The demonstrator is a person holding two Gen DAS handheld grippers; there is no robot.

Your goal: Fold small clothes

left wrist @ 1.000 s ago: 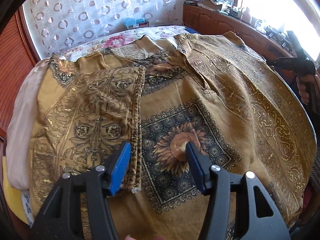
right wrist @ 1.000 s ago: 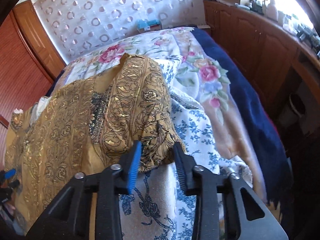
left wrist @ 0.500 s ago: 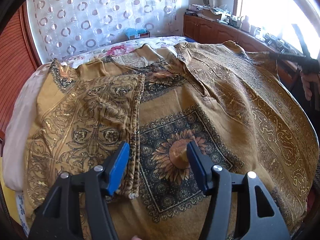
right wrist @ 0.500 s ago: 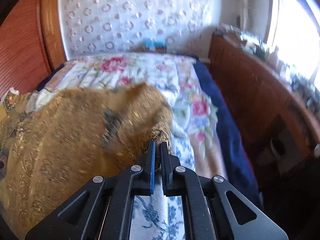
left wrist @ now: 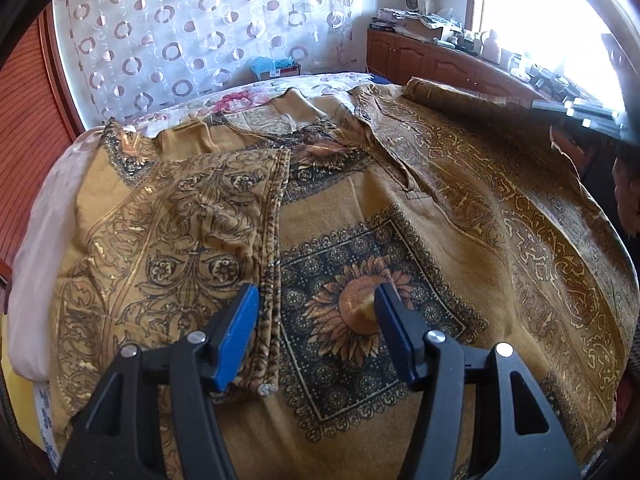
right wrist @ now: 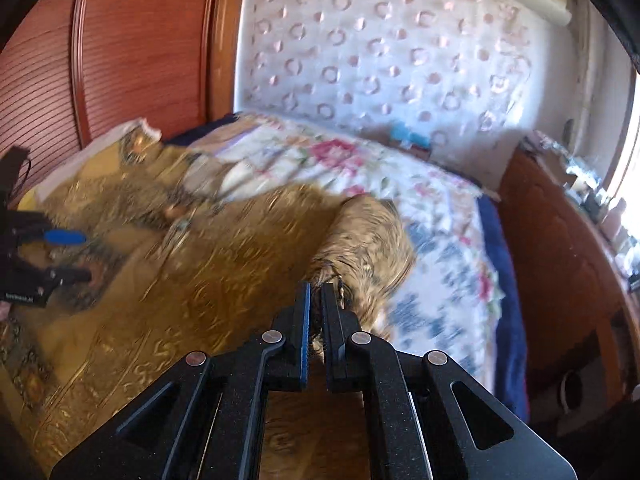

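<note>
Across the bed [right wrist: 452, 216] lies the golden garment [left wrist: 400, 216], its left side folded over. Our right tongs [right wrist: 315, 312], gaping a second ago, now clench its three-o'clock edge, lifted. Our left tongs [left wrist: 316, 320] stay released above the sunflower.

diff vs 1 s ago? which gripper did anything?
The right gripper did: open beside the mustard patterned garment's sleeve edge a second ago, it has shut on that edge and is carrying it up and leftward over the garment; its view is motion-blurred. The left gripper stayed open, hovering over the sunflower print. The already folded left panel is unchanged.
</note>
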